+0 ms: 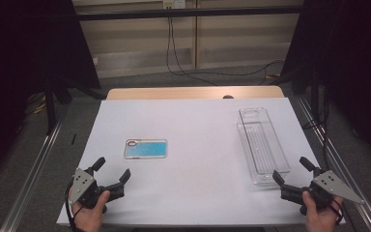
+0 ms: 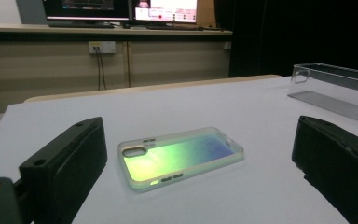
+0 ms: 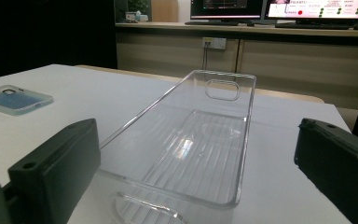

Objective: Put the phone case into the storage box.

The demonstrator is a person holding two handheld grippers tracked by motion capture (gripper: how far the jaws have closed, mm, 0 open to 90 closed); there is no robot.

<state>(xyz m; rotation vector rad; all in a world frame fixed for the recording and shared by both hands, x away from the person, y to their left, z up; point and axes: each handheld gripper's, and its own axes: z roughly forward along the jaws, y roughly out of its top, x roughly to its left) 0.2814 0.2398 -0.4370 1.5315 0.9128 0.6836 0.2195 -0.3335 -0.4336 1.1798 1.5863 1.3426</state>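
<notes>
Phone case [image 1: 145, 149], iridescent and flat on the white table [image 1: 198, 140], lies just ahead of the left gripper [image 1: 111, 170], whose jaws stand apart and empty. Near the right edge, the right gripper [image 1: 292, 173] likewise gapes with nothing between its jaws, facing the near end of a clear plastic tray [image 1: 262, 144].

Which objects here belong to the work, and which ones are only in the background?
Belong to the work:
- phone case, flat on the white sheet ahead of the open left gripper
- clear plastic tray, ahead of the open right gripper

Only background:
- monitors on the far counter
- wall socket
- black cables on the floor
</notes>
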